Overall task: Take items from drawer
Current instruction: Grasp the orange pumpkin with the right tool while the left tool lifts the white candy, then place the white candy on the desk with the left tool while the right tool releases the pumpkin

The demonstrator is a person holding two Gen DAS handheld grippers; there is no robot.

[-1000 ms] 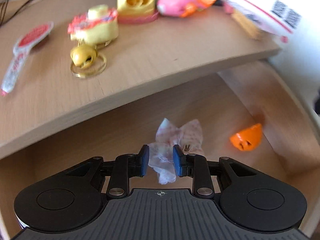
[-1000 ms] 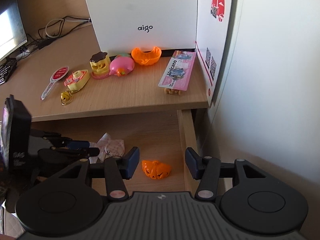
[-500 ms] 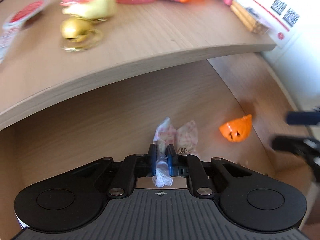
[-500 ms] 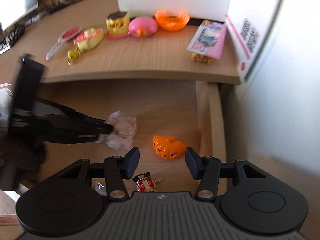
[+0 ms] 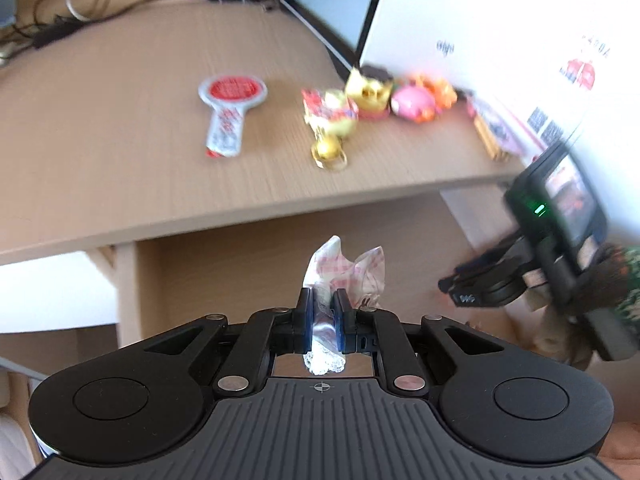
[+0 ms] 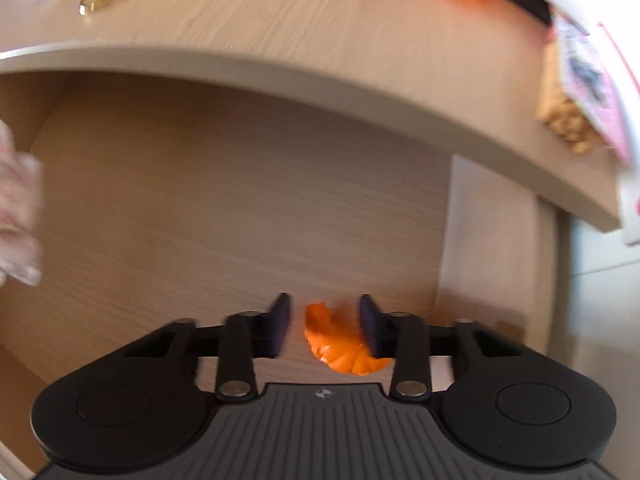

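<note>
A: Start at the left. What lies on the light wooden desk top (image 5: pixel 120 128)?

B: Farthest left, a flat silver packet with a round red label (image 5: pixel 230 114). Right of it, a blurred row: a small gold bell on a ring (image 5: pixel 329 153), a yellow and red toy (image 5: pixel 330 114), a yellow toy with a dark brown top (image 5: pixel 370 88), a pink rounded toy (image 5: pixel 410 102), then a pink printed sachet (image 5: pixel 494 132) at the foot of a white box (image 5: pixel 500 28).

A: And the left gripper (image 5: pixel 323 322)?

B: Its blue pads are clamped tight on a crumpled pink-checked clear wrapper (image 5: pixel 346 276). The wrapper hangs in the grip in front of the open wooden drawer (image 6: pixel 220 200), its top fanning out above the fingers.

A: Further right?

B: The right gripper (image 6: pixel 323 326) points steeply down into the drawer. Its jaws have just been closing, and a small orange plastic pumpkin-shaped shell (image 6: pixel 340 344) sits between them on the drawer floor near the right wall. The shell looks to meet the right pad, while a gap shows at the left pad, so it is not pinched. The view is blurred.

A: Anything of the person?

B: A patterned green and dark sleeve (image 5: pixel 624 280) behind that gripper, at the right edge.
</note>
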